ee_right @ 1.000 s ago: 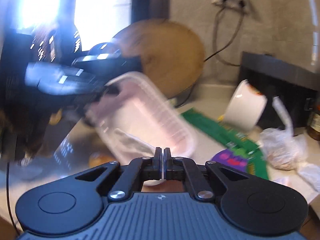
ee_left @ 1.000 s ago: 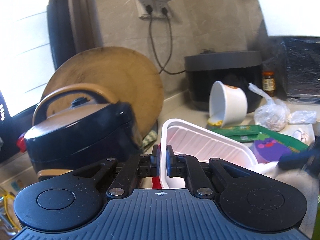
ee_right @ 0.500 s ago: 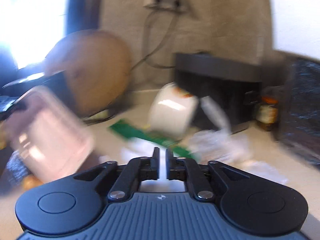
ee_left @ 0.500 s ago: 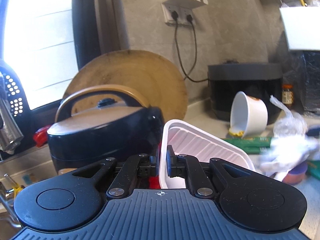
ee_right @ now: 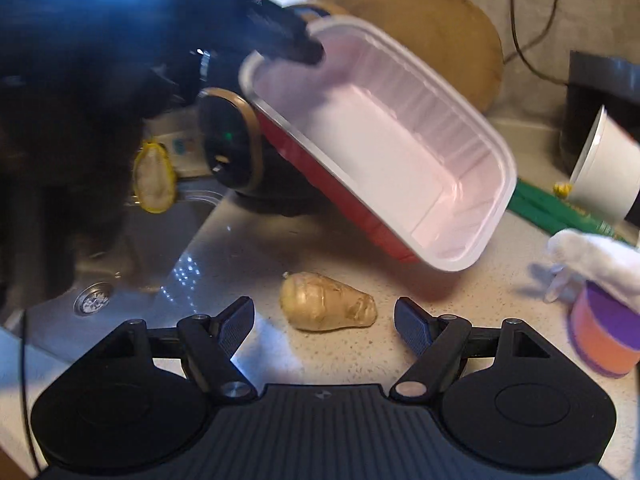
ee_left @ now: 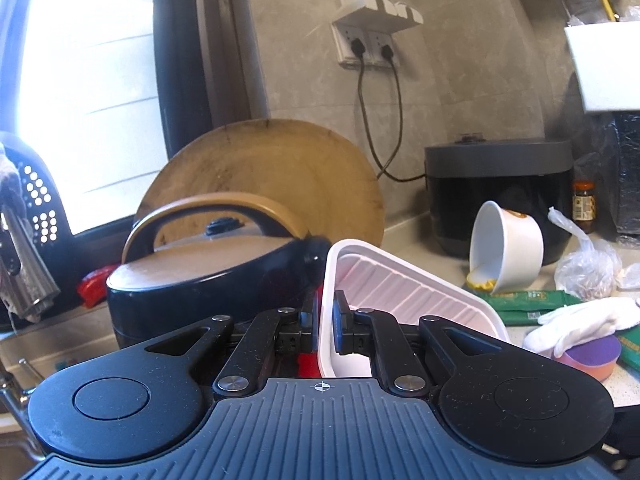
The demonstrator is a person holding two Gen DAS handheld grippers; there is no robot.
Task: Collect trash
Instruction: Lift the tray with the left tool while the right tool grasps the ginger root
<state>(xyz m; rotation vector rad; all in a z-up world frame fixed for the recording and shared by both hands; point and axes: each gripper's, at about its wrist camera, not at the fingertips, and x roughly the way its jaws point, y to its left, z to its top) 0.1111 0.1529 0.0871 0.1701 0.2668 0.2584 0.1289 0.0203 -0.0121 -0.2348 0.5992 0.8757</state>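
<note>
The left tongs [ee_left: 327, 322] are clamped on the rim of a white-lined, red-sided food tray [ee_right: 384, 148], holding it tilted in the air with its open mouth facing down toward the tabletop [ee_right: 440, 292]. Just below the tray's low end lies a beige, lumpy scrap, seemingly a piece of ginger [ee_right: 328, 307]. The right tongs [ee_right: 324, 320] are opening wide, with the ginger ahead of the gap and neither pad touching it.

To do this well, the right tongs should probably settle lower, straddle the ginger across its narrow width, close firmly, then lift it into the tray.

Room is fair: bare tabletop surrounds the ginger, but the sink edge [ee_right: 200, 216] drops away to its left, and an orange-and-purple tub [ee_right: 600, 340] under a white-gloved hand [ee_right: 596, 256] sits to its right.
</note>
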